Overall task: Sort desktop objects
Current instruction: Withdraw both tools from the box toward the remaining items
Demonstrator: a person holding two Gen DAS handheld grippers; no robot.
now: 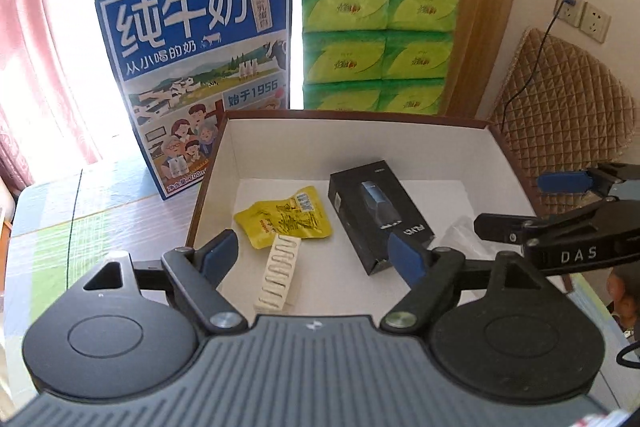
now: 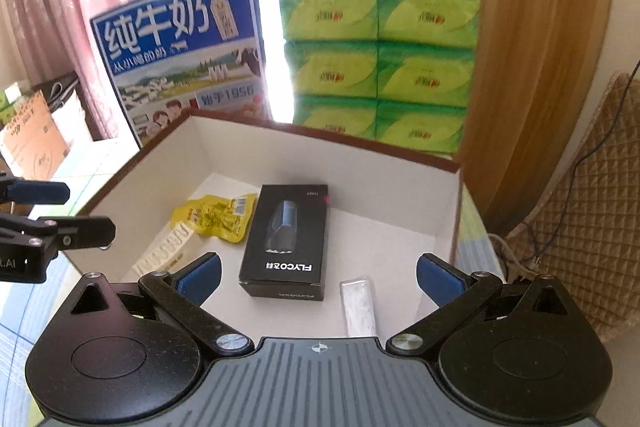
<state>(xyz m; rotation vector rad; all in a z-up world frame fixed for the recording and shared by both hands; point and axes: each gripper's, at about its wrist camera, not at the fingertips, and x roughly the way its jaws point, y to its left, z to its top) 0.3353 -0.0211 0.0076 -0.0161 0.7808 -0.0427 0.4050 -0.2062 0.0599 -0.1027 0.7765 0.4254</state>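
Observation:
An open cardboard box (image 1: pixel 448 147) (image 2: pixel 384 167) with white inner walls holds a black FLYCO carton (image 1: pixel 380 215) (image 2: pixel 286 239), a yellow snack pouch (image 1: pixel 286 221) (image 2: pixel 218 215), a white patterned packet (image 1: pixel 278 273) (image 2: pixel 164 257) and a clear-wrapped white item (image 2: pixel 360 305) (image 1: pixel 460 235). My left gripper (image 1: pixel 312 259) hovers open above the box's near edge with nothing between its fingers. My right gripper (image 2: pixel 318 277) is likewise open and empty over the box, seen from the side in the left wrist view (image 1: pixel 532 203). The left gripper's fingers (image 2: pixel 44 193) show at the left edge of the right wrist view.
A blue milk carton case (image 1: pixel 200 75) (image 2: pixel 184 51) and a stack of green tissue packs (image 1: pixel 380 43) (image 2: pixel 380 63) stand right behind the box. A quilted chair back (image 1: pixel 568 107) (image 2: pixel 592 195) with a cable is on the right. Pink curtains hang left.

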